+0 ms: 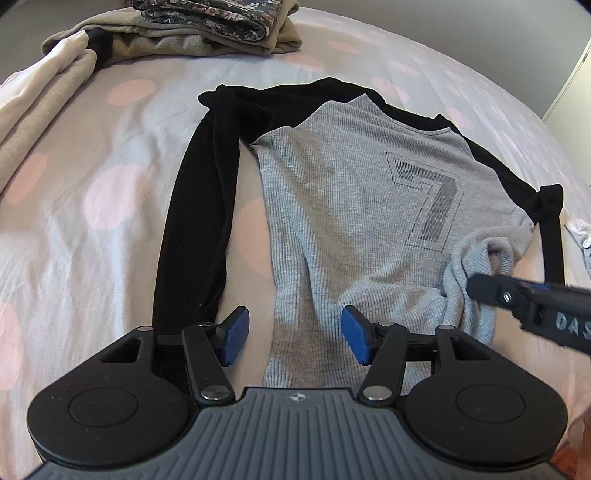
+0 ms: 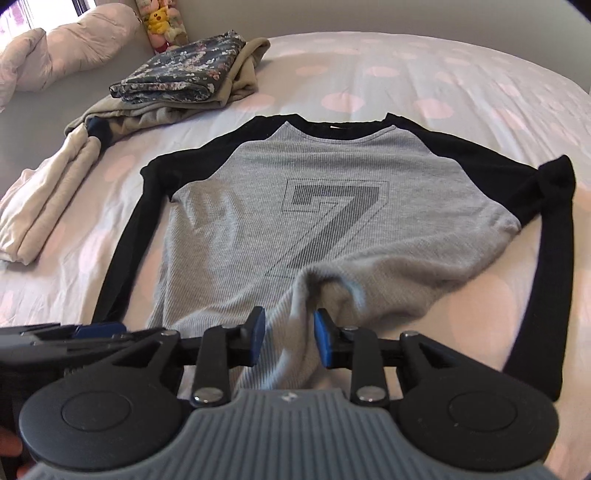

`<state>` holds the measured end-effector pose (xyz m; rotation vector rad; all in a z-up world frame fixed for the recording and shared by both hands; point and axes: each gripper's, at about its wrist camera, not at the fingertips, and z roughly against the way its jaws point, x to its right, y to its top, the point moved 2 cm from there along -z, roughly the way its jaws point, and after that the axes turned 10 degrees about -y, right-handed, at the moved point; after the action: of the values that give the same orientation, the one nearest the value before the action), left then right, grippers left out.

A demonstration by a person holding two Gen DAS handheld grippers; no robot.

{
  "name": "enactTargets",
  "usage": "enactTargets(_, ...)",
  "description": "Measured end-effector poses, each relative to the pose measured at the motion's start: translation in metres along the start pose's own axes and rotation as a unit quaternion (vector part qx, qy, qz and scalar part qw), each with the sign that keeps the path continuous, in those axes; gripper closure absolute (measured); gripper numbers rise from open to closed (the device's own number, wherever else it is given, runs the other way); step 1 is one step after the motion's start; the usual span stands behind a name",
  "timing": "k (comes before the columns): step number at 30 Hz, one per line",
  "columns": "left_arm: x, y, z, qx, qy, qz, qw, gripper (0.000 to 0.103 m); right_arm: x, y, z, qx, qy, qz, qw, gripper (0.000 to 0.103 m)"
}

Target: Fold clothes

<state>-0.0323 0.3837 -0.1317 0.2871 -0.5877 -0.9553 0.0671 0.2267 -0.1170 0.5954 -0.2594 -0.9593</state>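
Note:
A grey long-sleeved shirt (image 1: 351, 192) with black sleeves and a large "7" print lies face up on the bed, its collar far from me. My left gripper (image 1: 295, 338) is open, low over the left side of the hem, next to the black sleeve (image 1: 199, 206). My right gripper (image 2: 289, 336) is shut on a bunched fold of the shirt (image 2: 258, 229) at the hem's right side, and the cloth there rises off the sheet. In the left wrist view the right gripper (image 1: 476, 286) enters from the right into that bunch. The other sleeve (image 2: 546, 277) runs down the right.
The bed sheet (image 1: 92, 166) is pale with pink dots. A pile of folded clothes (image 2: 184, 74), a floral one on top, lies at the far left. A beige garment (image 2: 48, 192) lies along the left side. Pillows (image 2: 55, 48) and plush toys (image 2: 162, 26) are beyond.

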Motion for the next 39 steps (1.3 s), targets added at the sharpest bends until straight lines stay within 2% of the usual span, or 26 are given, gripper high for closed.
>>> enactTargets(4,0.002,-0.003,0.004,-0.002,-0.004,0.002,1.0,0.054,0.012,-0.02,0.014,0.0,-0.001,-0.02,1.0,0.071)
enactTargets(8,0.004,-0.006,0.013,0.009,-0.027,0.007,0.9996,0.056,0.019,-0.039,0.016,-0.017,0.011,-0.042,0.999,0.072)
enactTargets(13,0.02,-0.015,0.019,0.003,-0.049,-0.023,0.9985,0.056,0.014,-0.055,0.012,-0.038,0.056,-0.064,0.996,0.071)
enactTargets(14,0.024,-0.016,0.019,0.001,-0.049,-0.032,0.9983,0.056,0.011,-0.056,0.01,-0.037,0.059,-0.06,0.996,0.074)
enactTargets(15,0.027,-0.018,0.019,-0.001,-0.049,-0.041,0.998,0.056,0.006,-0.055,0.008,-0.033,0.06,-0.052,0.996,0.081)
enactTargets(17,0.032,-0.02,0.017,-0.005,-0.047,-0.054,0.9974,0.056,0.0,-0.049,0.0,-0.029,0.06,-0.041,0.997,0.095)
enactTargets(20,0.031,-0.021,0.016,-0.008,-0.041,-0.055,0.9976,0.055,-0.005,-0.037,-0.012,-0.025,0.065,-0.03,0.997,0.1)
enactTargets(25,0.026,-0.018,0.016,-0.002,-0.036,-0.048,0.9982,0.051,-0.01,-0.01,-0.021,0.0,0.063,-0.002,0.998,0.102)
enactTargets(27,0.026,-0.016,0.016,0.002,-0.038,-0.048,0.9981,0.046,-0.012,0.003,-0.025,0.01,0.061,0.007,0.998,0.102)
enactTargets(30,0.03,-0.015,0.014,0.003,-0.043,-0.061,0.9972,0.039,-0.017,0.021,-0.031,0.023,0.061,0.019,0.998,0.102)
enactTargets(35,0.038,-0.017,0.005,-0.008,-0.03,-0.09,0.9954,0.037,-0.025,0.036,-0.038,0.029,0.062,0.04,0.997,0.102)
enactTargets(37,0.036,-0.018,0.0,-0.015,-0.022,-0.089,0.9957,0.042,-0.026,0.037,-0.036,0.03,0.062,0.047,0.997,0.102)
enactTargets(39,0.032,-0.016,-0.001,-0.012,-0.024,-0.075,0.9968,0.067,-0.025,0.034,-0.034,0.029,0.061,0.049,0.996,0.102)
